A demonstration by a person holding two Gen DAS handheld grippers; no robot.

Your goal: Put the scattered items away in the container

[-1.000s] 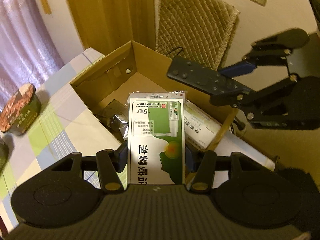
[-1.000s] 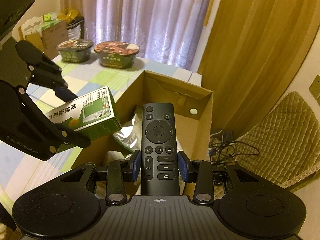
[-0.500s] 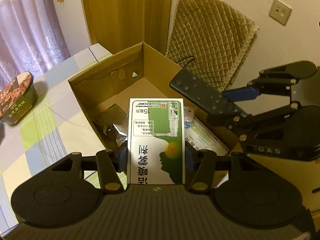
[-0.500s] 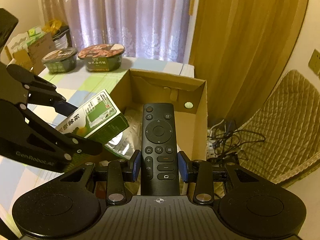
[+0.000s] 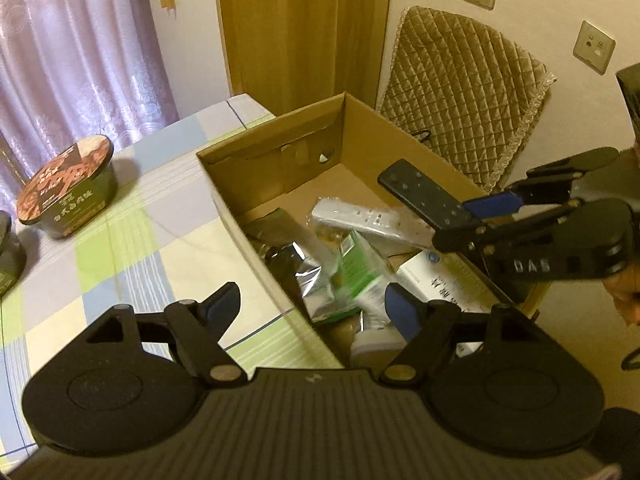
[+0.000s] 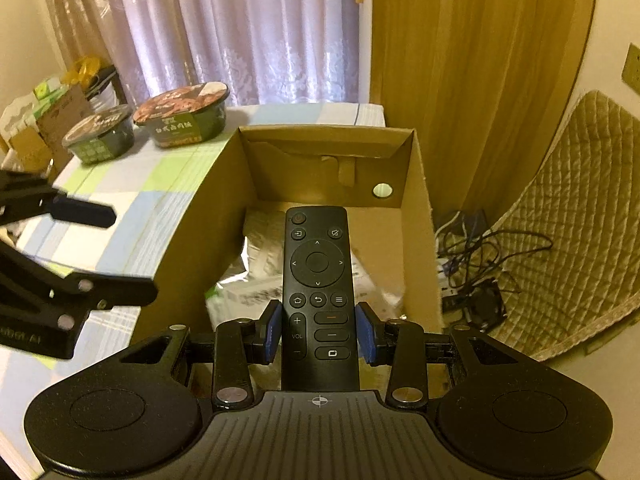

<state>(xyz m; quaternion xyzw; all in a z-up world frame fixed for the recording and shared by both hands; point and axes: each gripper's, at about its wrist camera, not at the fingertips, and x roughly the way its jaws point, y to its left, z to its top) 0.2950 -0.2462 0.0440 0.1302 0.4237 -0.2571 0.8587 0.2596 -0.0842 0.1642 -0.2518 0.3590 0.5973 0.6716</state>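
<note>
An open cardboard box [image 5: 280, 128] [image 6: 416, 216] stands at the table's edge. My left gripper [image 5: 312, 308] is open and holds nothing, hovering over the box's near corner. Below it inside the box lies a green-and-white carton [image 5: 360, 268], blurred and tilted, among a foil pouch [image 5: 304, 268], a white remote in plastic [image 5: 360, 216] and a white carton [image 5: 440, 276]. My right gripper [image 6: 318, 332] [image 5: 472, 216] is shut on a black remote [image 6: 318, 280] [image 5: 420, 196], held above the box's inside. The left gripper [image 6: 104, 252] shows at the left edge of the right wrist view.
Two instant noodle bowls [image 6: 182, 118] [image 6: 100, 134] sit on the checked tablecloth [image 5: 132, 240] beyond the box. A quilted chair cushion [image 5: 460, 92] and a tangle of cables [image 6: 480, 264] lie right of the box. Curtains hang behind.
My left gripper has opened and the green-and-white carton has dropped from it into the box. The right gripper still holds the black remote, now further over the box.
</note>
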